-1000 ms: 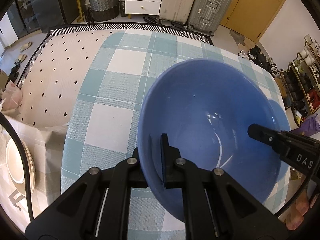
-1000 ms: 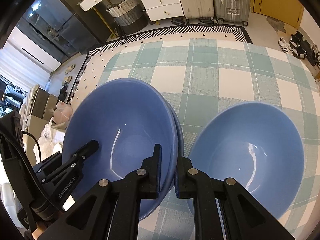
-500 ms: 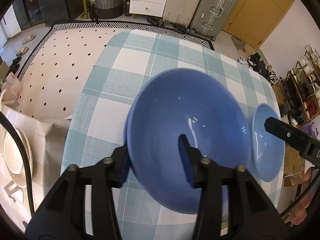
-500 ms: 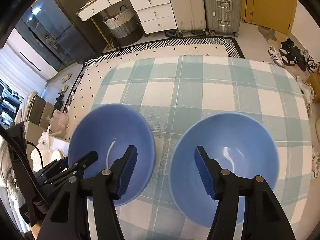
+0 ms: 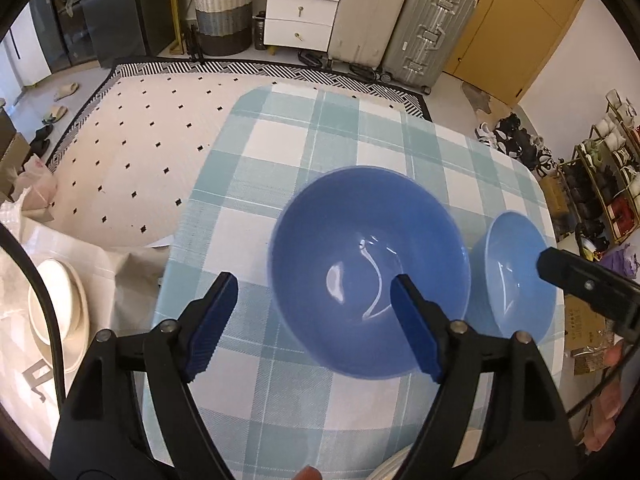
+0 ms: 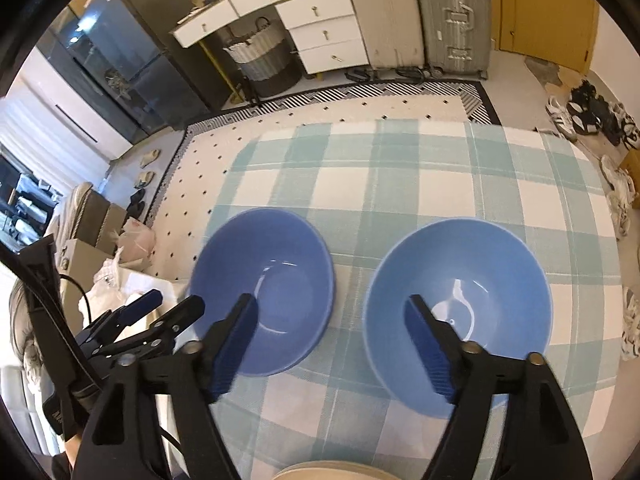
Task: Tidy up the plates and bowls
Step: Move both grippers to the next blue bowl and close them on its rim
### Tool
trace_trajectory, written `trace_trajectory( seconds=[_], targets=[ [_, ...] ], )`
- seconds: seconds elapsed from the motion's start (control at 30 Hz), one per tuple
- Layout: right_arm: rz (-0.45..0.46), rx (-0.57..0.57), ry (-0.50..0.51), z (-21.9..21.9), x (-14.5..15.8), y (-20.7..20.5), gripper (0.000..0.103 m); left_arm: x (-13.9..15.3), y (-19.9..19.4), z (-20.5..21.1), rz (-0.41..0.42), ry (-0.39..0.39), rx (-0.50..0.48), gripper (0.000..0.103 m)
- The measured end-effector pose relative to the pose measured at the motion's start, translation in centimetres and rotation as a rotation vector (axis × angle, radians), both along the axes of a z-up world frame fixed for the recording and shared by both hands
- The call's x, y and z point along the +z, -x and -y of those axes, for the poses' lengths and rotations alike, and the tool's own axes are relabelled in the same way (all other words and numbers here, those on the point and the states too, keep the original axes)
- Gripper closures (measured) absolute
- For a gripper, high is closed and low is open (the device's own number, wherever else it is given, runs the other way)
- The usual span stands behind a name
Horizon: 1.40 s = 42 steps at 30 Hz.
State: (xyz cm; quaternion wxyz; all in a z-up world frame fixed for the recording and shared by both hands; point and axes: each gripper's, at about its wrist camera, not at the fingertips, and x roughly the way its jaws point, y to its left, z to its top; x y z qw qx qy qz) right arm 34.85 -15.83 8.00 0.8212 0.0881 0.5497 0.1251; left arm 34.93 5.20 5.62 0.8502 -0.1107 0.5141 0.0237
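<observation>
Two blue bowls stand side by side on the checked tablecloth. The left stack of nested blue bowls (image 5: 370, 268) (image 6: 264, 288) sits upright. The lighter blue bowl (image 5: 518, 276) (image 6: 458, 308) sits to its right. My left gripper (image 5: 314, 324) is open and empty, raised above and in front of the left bowl; it also shows in the right wrist view (image 6: 160, 308). My right gripper (image 6: 332, 344) is open and empty, above the gap between the two bowls; one of its fingers (image 5: 580, 280) shows in the left wrist view.
Cream plates (image 5: 56, 312) lie on a low surface left of the table (image 5: 280, 152). A cream plate rim (image 6: 332, 470) shows at the near table edge. Beyond the table are a rug, drawers, a basket and suitcases.
Both grippers let go of the blue bowl's rim, opened wide, and pulled up and back. The bowl now rests on the table beside the lighter bowl.
</observation>
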Motion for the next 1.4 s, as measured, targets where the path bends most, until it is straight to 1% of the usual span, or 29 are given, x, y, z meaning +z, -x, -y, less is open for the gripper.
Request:
trace_trajectory(
  seconds=[0.03, 0.07, 0.23, 0.4, 0.57, 0.7, 0.8, 1.0, 1.2, 1.4],
  targets=[
    [0.008, 0.003, -0.005, -0.2, 0.4, 0.2, 0.016, 0.3, 0.3, -0.1, 0.005, -0.002, 0.000, 0.026],
    [0.013, 0.006, -0.011, -0.3, 0.6, 0.3, 0.014, 0.6, 0.5, -0.2, 0.010, -0.008, 0.001, 0.026],
    [0.012, 0.028, -0.018, -0.9, 1.3, 0.9, 0.012, 1.5, 1.7, -0.8, 0.018, -0.015, 0.012, 0.026],
    [0.003, 0.047, -0.015, -1.4, 0.8, 0.9, 0.012, 1.4, 2.2, -1.6, 0.011, -0.011, 0.021, 0.026],
    [-0.008, 0.057, 0.002, -1.8, -0.5, 0.1, 0.012, 0.3, 2.2, -2.1, -0.005, -0.004, 0.028, 0.026],
    [-0.016, 0.085, 0.029, -2.4, -1.8, -0.7, 0.012, -0.9, 1.7, -2.5, -0.015, 0.010, 0.044, 0.026],
    [-0.012, 0.105, 0.017, -2.8, -2.4, -1.3, 0.012, -1.7, 1.4, -2.6, -0.019, 0.015, 0.044, 0.026],
    [-0.007, 0.154, 0.038, -4.3, -3.5, -2.8, 0.012, -3.6, 0.6, -2.8, -0.041, 0.039, 0.060, 0.026],
    [-0.028, 0.173, 0.077, -5.0, -5.3, -4.7, 0.012, -5.2, -0.3, -3.2, -0.055, 0.056, 0.076, 0.026],
    [-0.058, 0.163, 0.100, -5.2, -7.6, -6.1, 0.012, -6.7, -1.3, -3.0, -0.067, 0.069, 0.074, 0.026]
  ],
)
